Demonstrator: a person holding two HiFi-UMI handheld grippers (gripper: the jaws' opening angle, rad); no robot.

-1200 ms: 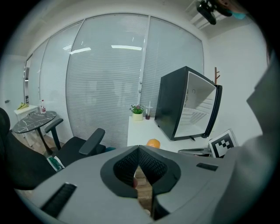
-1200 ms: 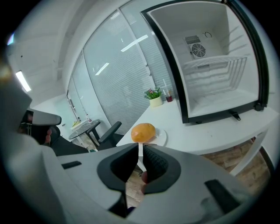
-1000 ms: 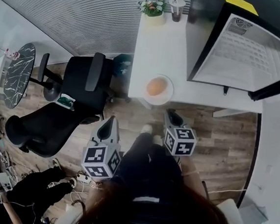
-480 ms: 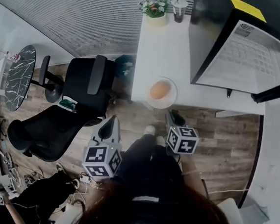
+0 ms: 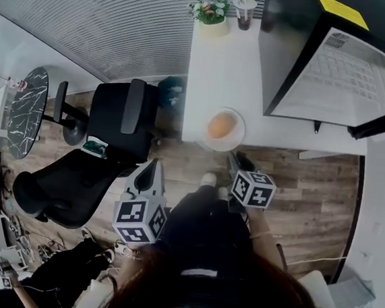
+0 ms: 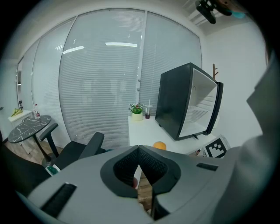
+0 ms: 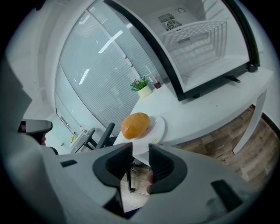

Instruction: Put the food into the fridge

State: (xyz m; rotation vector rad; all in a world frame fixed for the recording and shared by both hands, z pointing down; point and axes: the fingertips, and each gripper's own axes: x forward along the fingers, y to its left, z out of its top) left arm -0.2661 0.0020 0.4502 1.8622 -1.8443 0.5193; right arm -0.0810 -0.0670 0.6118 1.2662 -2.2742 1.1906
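Orange food (image 5: 221, 125) on a white plate (image 5: 239, 137) at the table's (image 5: 218, 64) near edge, beside the open fridge (image 5: 336, 72); right gripper (image 7: 141, 151) near the plate, jaws opening, nothing between; left gripper (image 6: 139, 151) pressed together, empty.

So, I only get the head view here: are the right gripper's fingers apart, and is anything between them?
Observer: In the right gripper view the right gripper has its fingers opening, nothing between them; the food lies on its plate ahead.
Operator: And the left?
Observer: The left gripper has its fingers meeting at the tips, empty.
Operator: Anything in the fridge?
Observer: The right gripper view shows a wire shelf with nothing visible on it.
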